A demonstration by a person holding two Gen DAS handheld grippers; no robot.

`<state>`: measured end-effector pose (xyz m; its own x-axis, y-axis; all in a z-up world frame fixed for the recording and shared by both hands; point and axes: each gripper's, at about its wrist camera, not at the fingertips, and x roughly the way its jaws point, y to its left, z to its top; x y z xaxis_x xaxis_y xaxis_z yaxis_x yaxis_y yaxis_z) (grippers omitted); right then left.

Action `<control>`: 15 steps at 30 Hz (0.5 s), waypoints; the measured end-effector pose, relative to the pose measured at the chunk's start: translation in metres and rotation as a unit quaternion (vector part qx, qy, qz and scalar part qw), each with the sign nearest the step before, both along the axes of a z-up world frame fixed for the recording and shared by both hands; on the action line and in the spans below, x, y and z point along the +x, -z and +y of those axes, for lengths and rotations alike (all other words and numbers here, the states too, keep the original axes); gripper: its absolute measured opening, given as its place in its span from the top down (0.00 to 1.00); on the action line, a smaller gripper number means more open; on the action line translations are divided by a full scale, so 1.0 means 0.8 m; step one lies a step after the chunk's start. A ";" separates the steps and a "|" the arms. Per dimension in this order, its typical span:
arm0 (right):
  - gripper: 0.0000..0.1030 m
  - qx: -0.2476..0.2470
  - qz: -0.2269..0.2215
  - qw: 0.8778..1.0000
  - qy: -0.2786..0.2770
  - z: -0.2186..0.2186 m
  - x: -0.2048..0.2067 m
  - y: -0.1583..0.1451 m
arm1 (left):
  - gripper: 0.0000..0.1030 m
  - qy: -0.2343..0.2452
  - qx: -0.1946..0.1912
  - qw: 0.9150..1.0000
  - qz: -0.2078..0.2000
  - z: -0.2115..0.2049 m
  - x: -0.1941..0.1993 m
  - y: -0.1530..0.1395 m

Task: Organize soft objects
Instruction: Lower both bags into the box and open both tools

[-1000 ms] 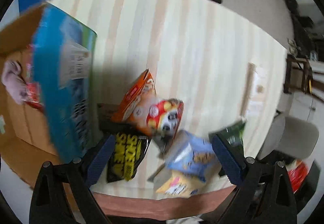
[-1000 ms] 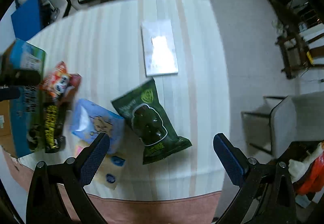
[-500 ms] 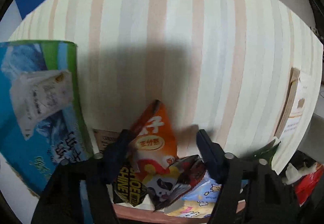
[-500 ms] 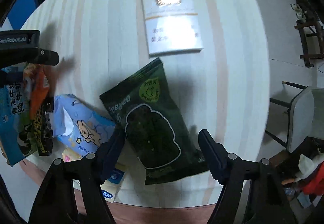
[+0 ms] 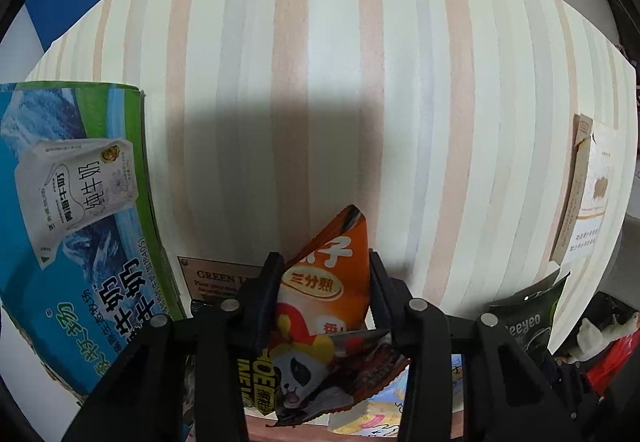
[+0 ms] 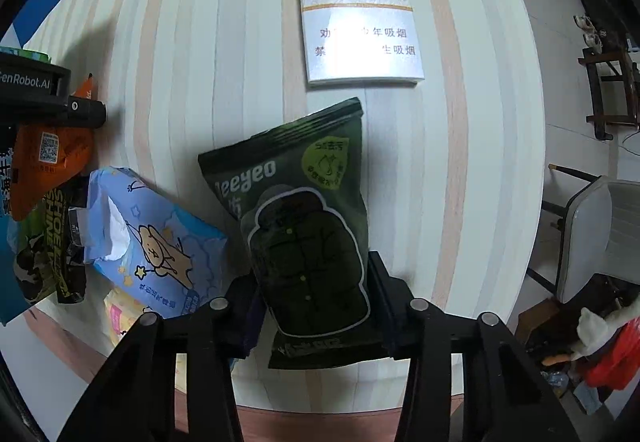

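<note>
My left gripper (image 5: pixel 324 278) has its jaws closed around an orange snack bag (image 5: pixel 332 274) with a panda print, which stands on edge between the fingers. The same bag shows at the left of the right wrist view (image 6: pixel 44 162), under the left gripper's body (image 6: pixel 36 90). My right gripper (image 6: pixel 312 290) has its jaws closed around the lower part of a dark green snack bag (image 6: pixel 304 226) lying flat on the striped table (image 6: pixel 200 42). A blue tissue pack (image 6: pixel 152 242) and a black-and-yellow pack (image 6: pixel 60 242) lie between the two bags.
A blue-and-green milk carton box (image 5: pixel 76 226) stands at the left. A white flat box (image 6: pixel 360 10) lies beyond the green bag. A small card (image 5: pixel 216 278) lies by the left finger. The table's front edge (image 6: pixel 320 418) is close. A chair (image 6: pixel 592 234) stands to the right.
Both grippers have come down and forward onto the bags, and their jaws have closed from wide open onto the orange bag and the green bag.
</note>
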<state>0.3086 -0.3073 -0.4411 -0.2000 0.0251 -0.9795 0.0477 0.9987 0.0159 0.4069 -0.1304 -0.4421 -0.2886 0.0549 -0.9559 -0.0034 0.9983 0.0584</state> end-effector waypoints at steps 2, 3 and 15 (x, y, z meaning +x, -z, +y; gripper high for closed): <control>0.57 0.001 -0.001 1.000 0.005 0.001 0.003 0.000 | 0.65 0.001 -0.004 1.000 -0.004 -0.004 -0.008 -0.006; 0.60 0.001 -0.003 1.000 0.007 -0.002 0.005 0.002 | 0.65 0.001 -0.010 1.000 -0.006 -0.006 -0.010 -0.012; 0.63 0.054 -0.122 0.990 0.038 0.002 -0.010 -0.153 | 0.65 0.037 -0.093 0.978 -0.184 0.015 -0.097 -0.208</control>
